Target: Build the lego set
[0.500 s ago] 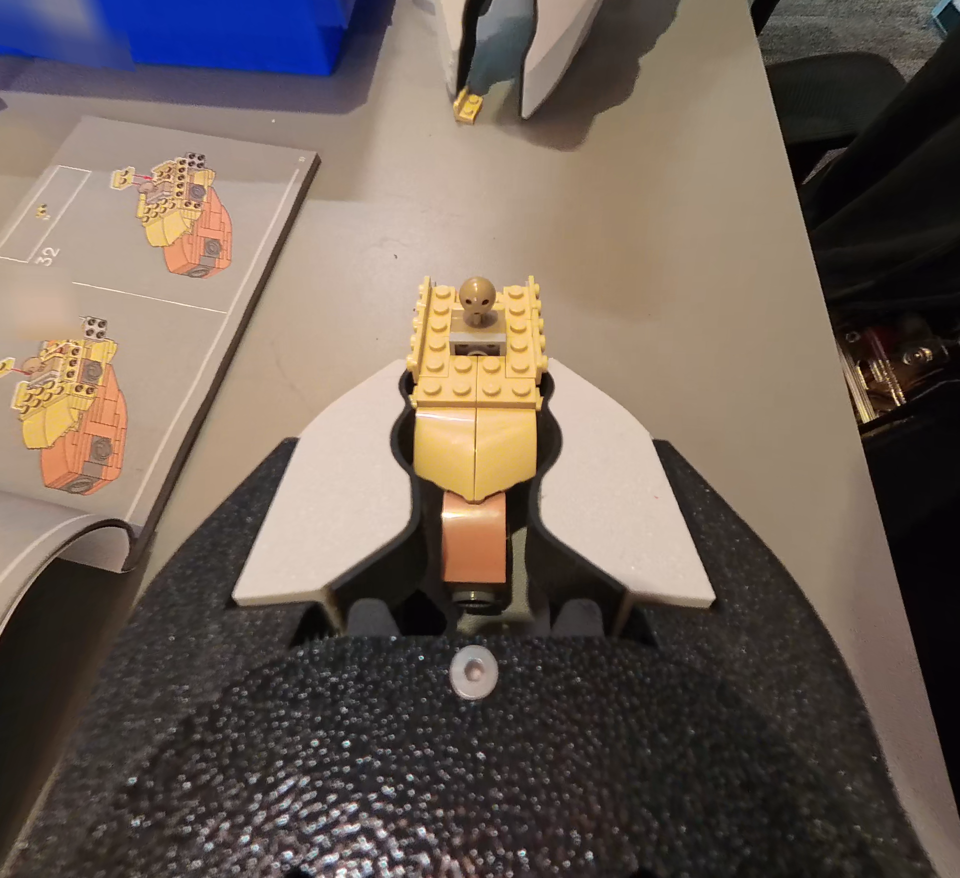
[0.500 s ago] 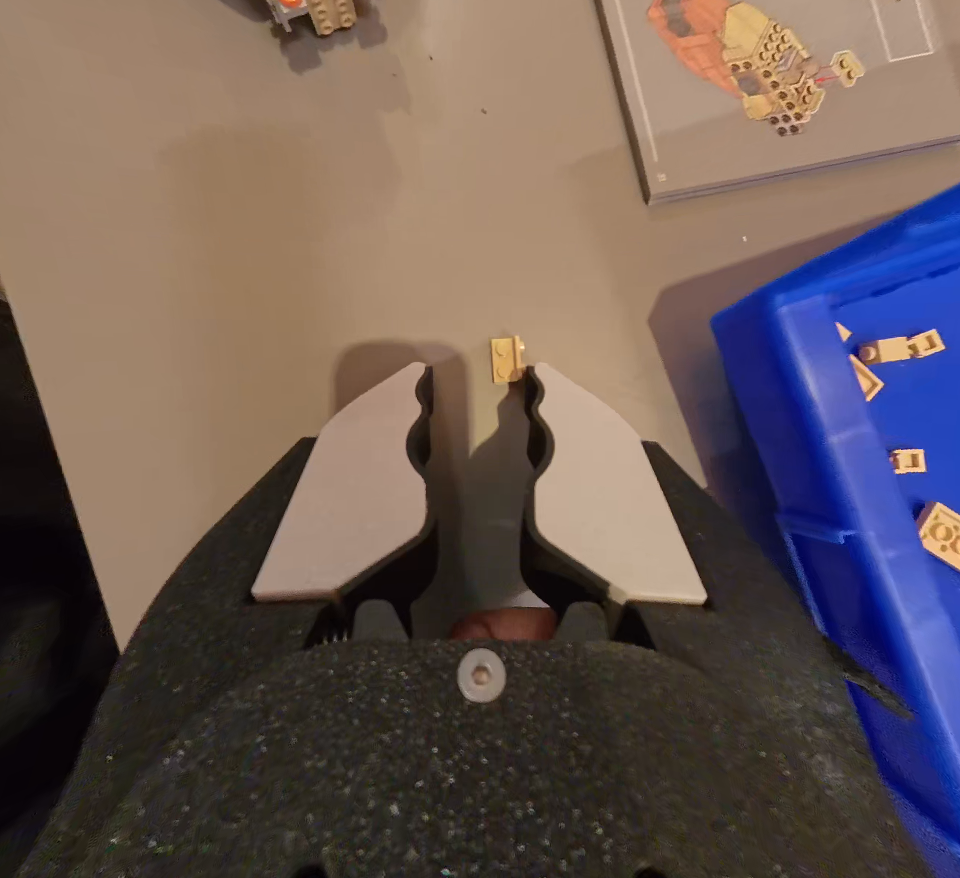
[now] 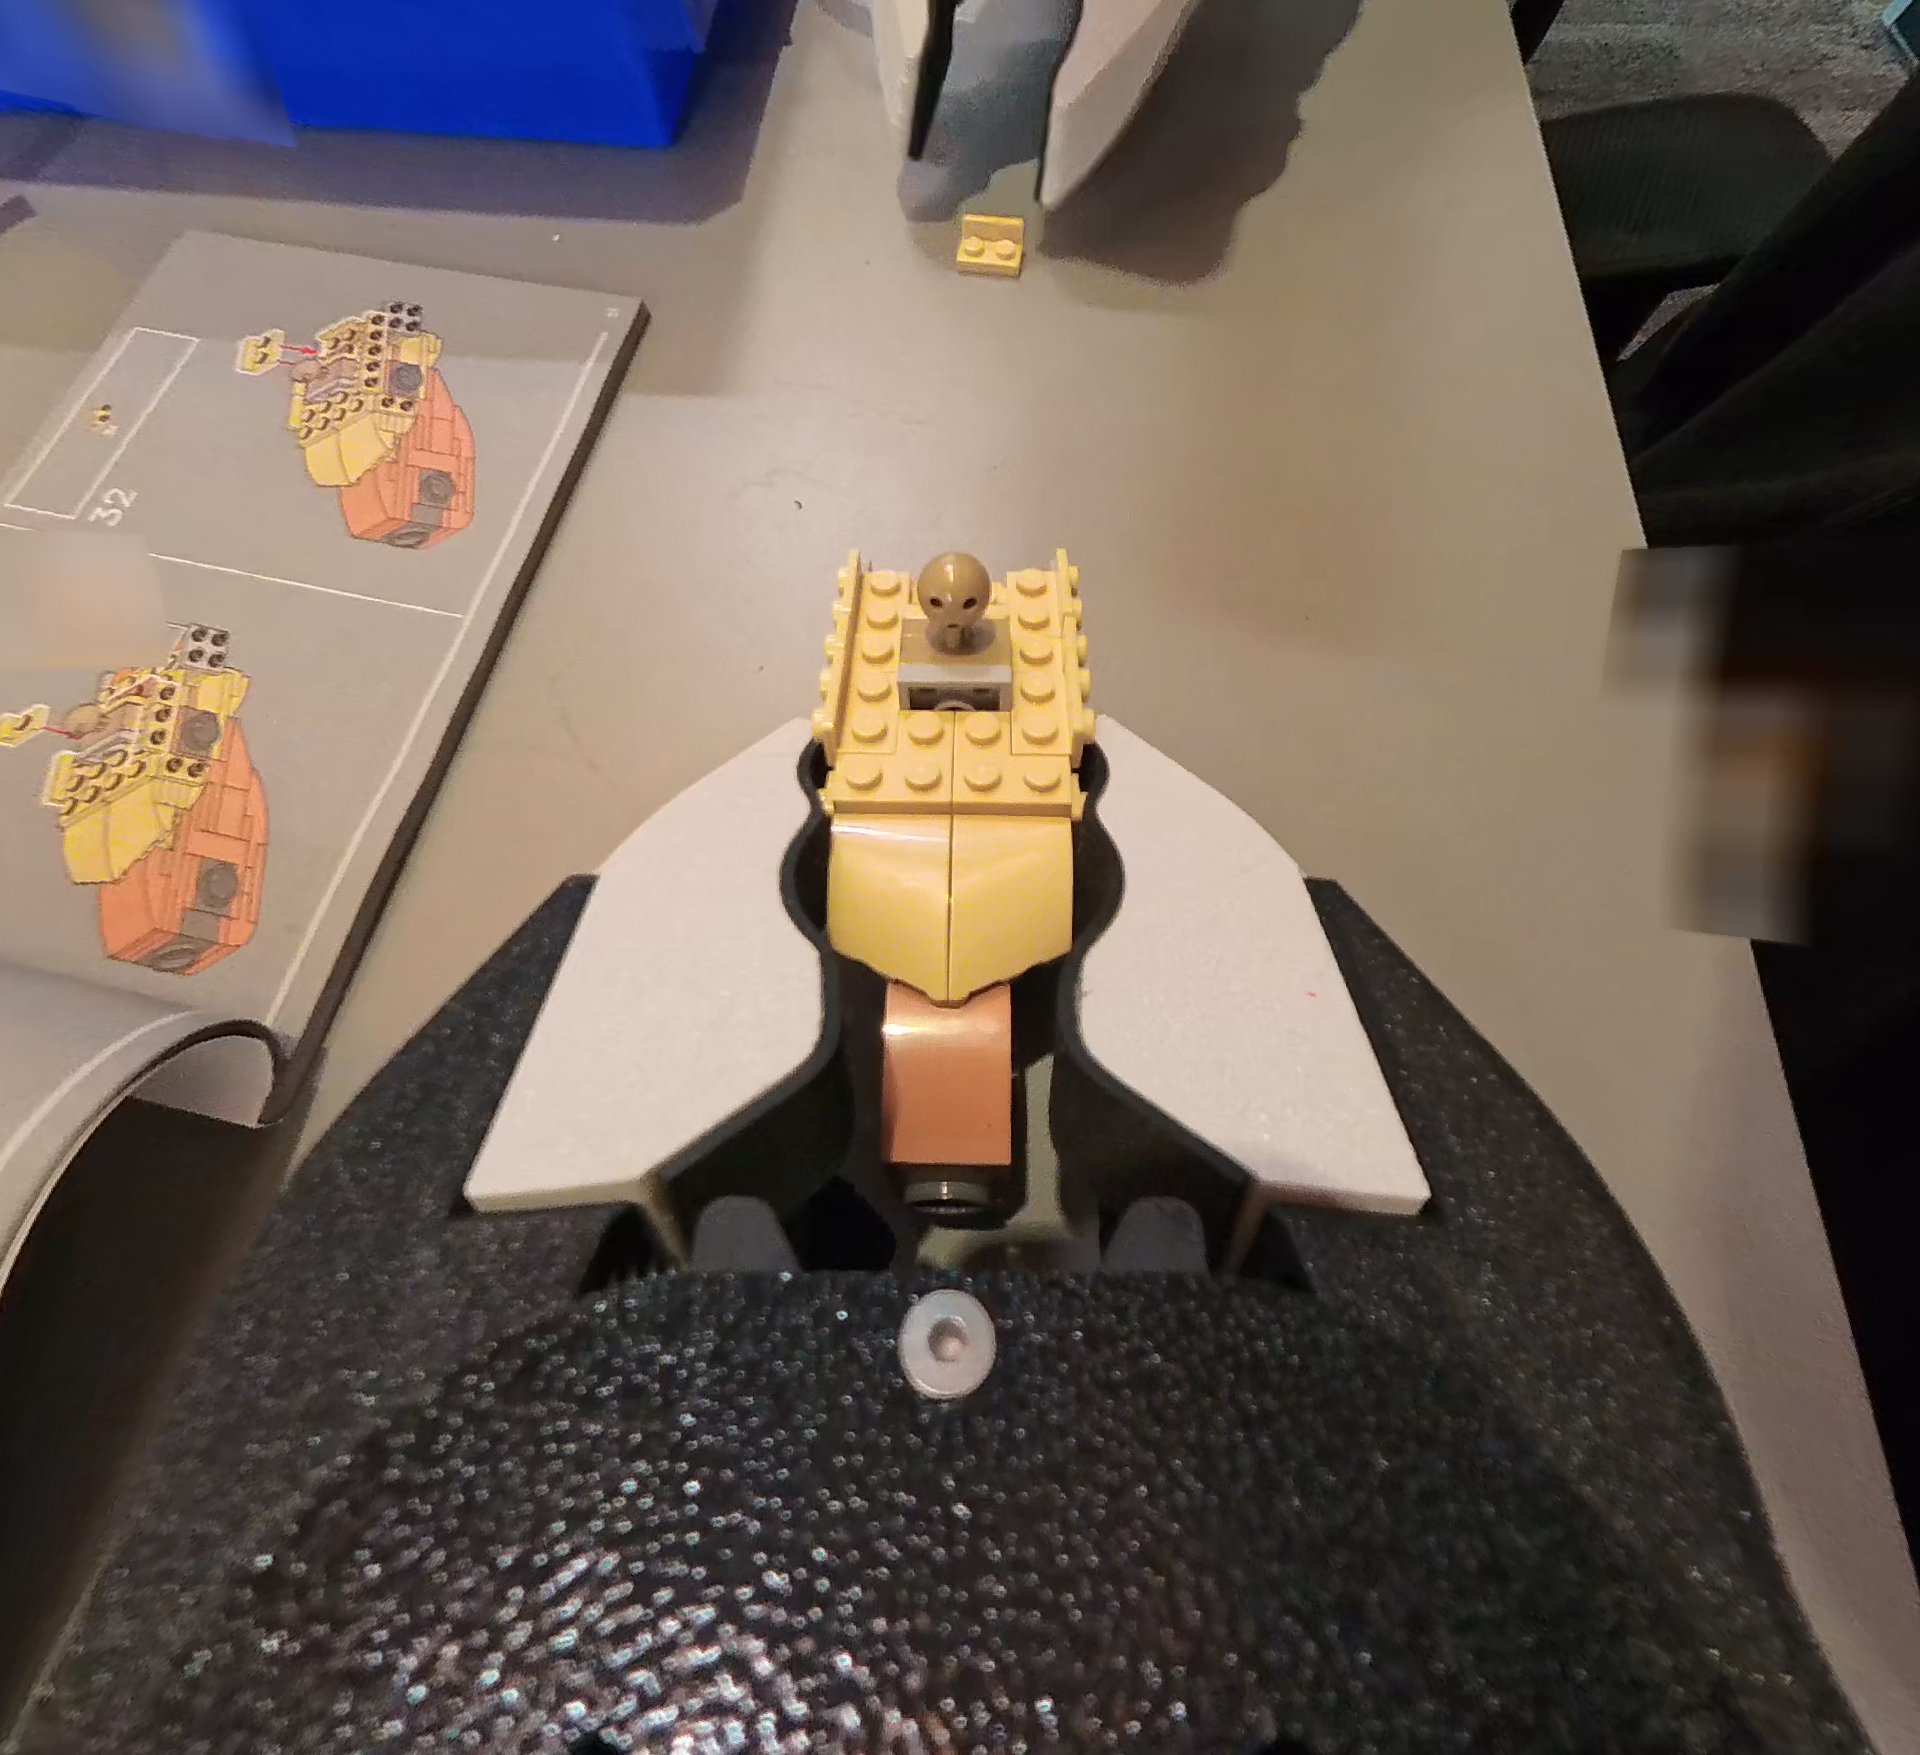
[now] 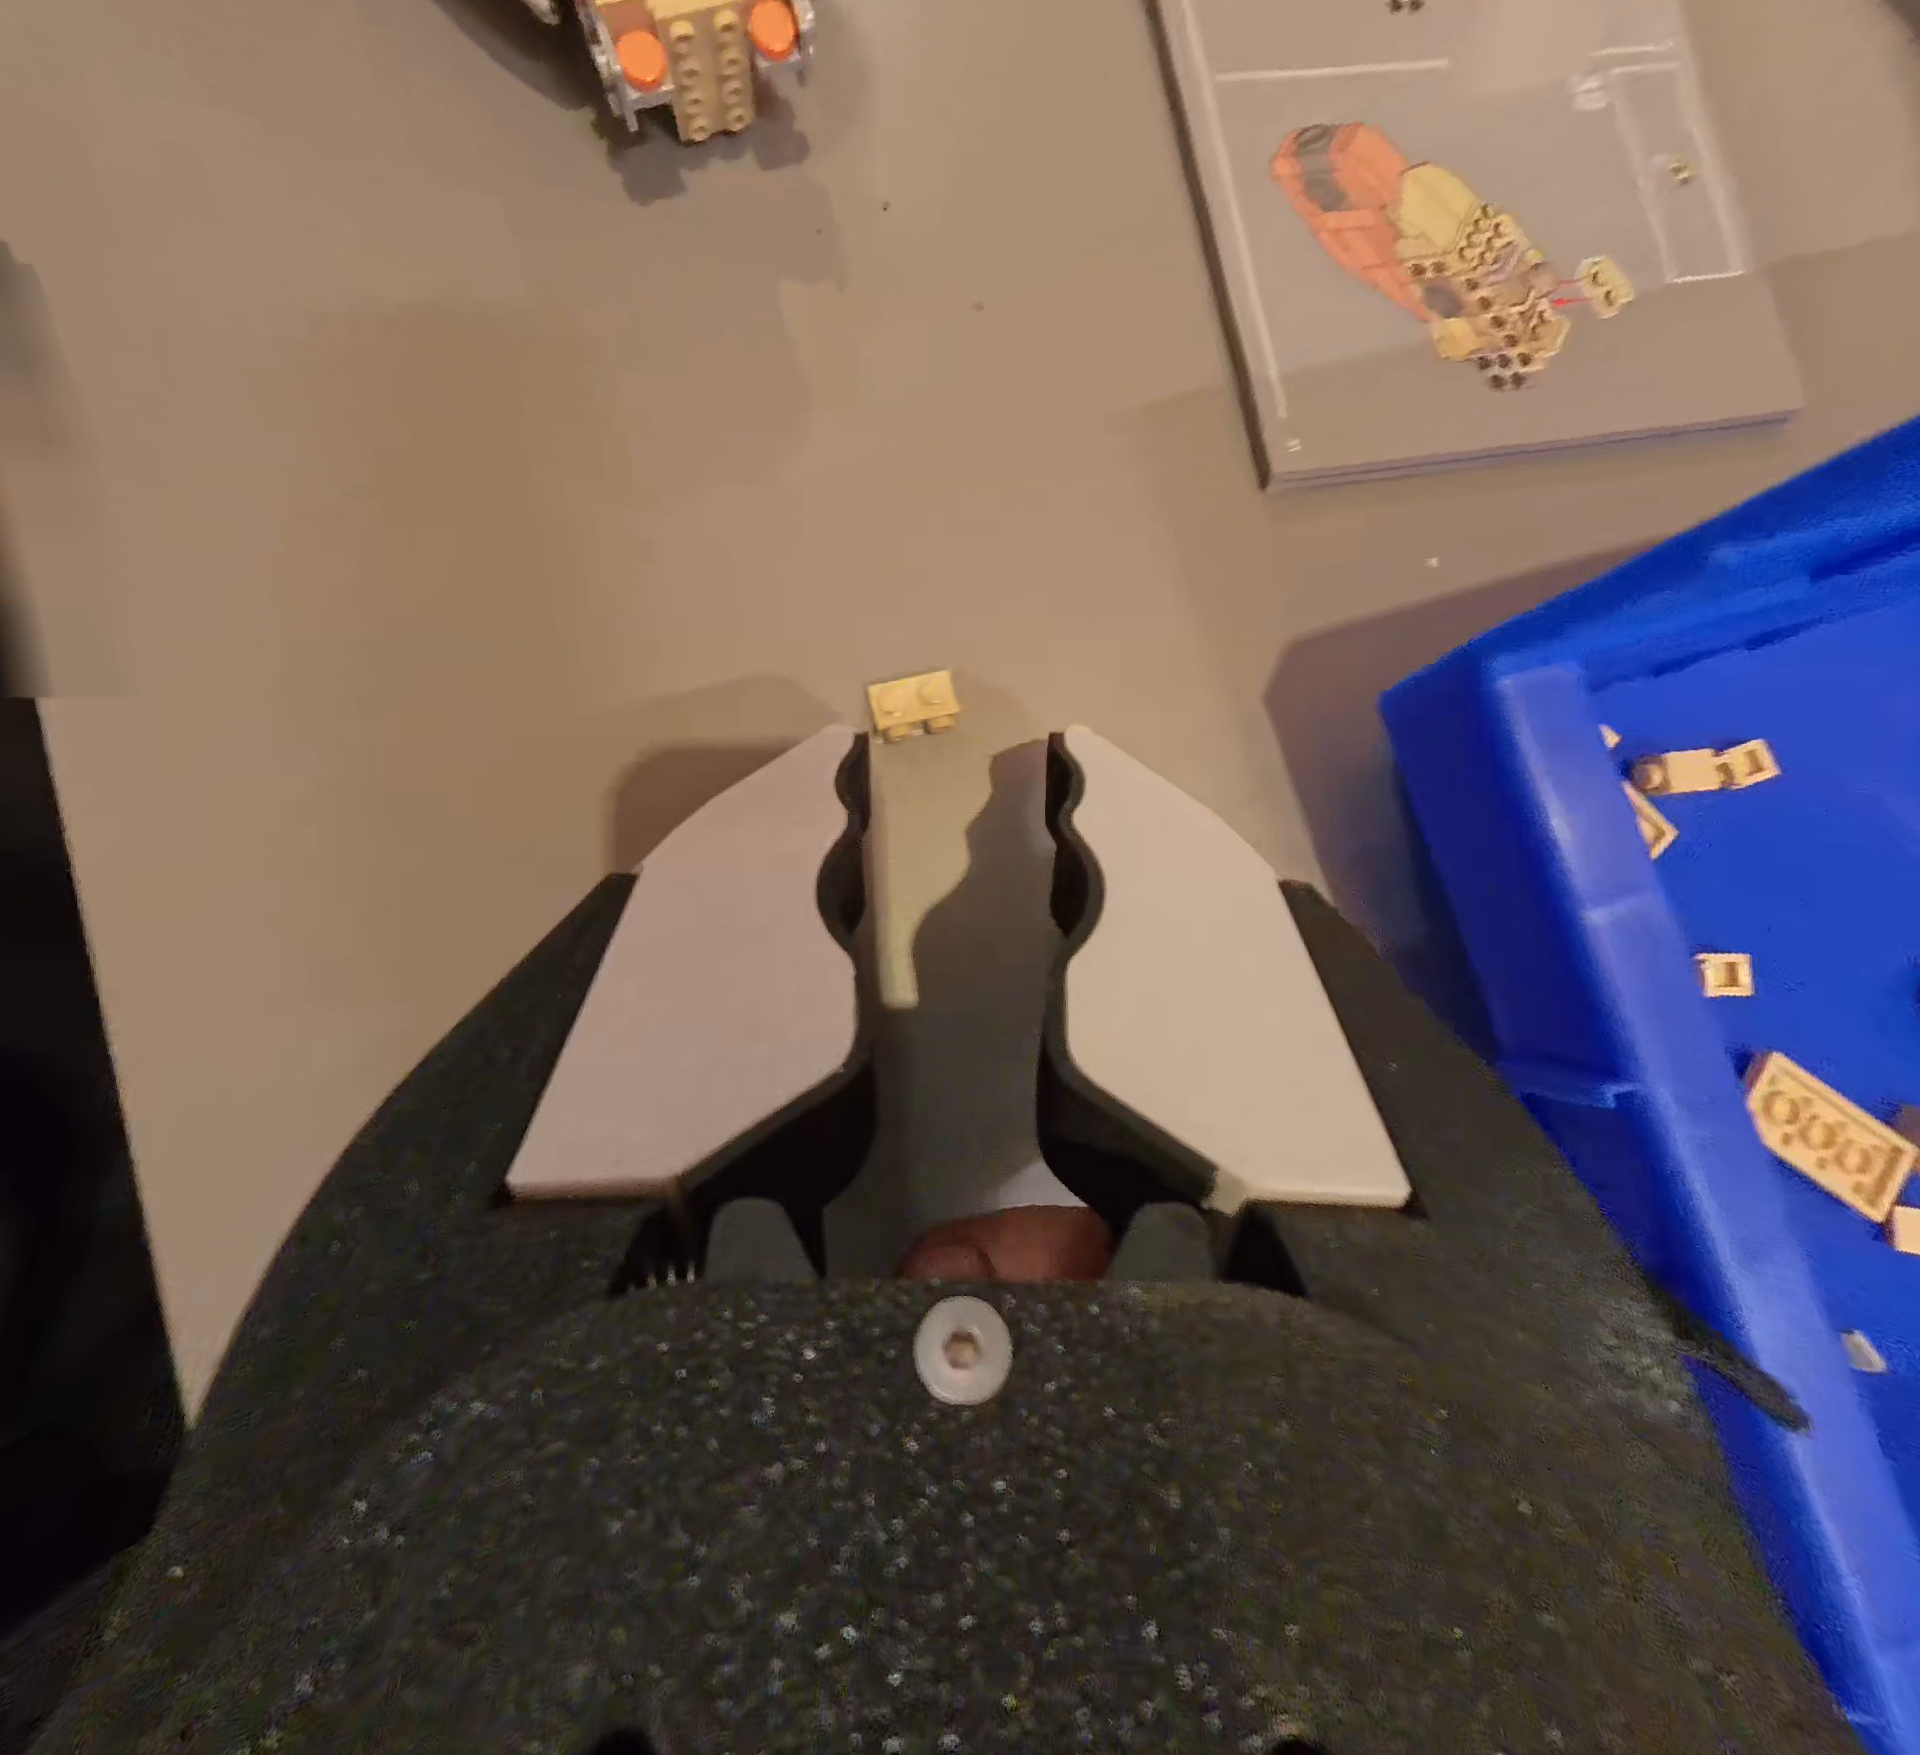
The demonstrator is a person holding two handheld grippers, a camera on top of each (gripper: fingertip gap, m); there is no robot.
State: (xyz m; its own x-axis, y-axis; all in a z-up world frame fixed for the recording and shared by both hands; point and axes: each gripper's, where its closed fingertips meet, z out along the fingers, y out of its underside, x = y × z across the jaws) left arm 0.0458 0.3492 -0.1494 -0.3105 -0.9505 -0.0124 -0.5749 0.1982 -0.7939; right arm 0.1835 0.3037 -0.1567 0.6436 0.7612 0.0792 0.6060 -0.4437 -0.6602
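Your left gripper is clamped on the tan and orange lego model, held above the grey table. Your right gripper has its jaws spread and grips nothing. The small tan plate lies on the table just ahead of its fingertips. The instruction booklet lies beside the blue bin, which holds loose tan pieces

My left gripper is clamped, fingers pointing forward just above the table. My right gripper hangs with its jaws parted, tips angled down close to the surface.
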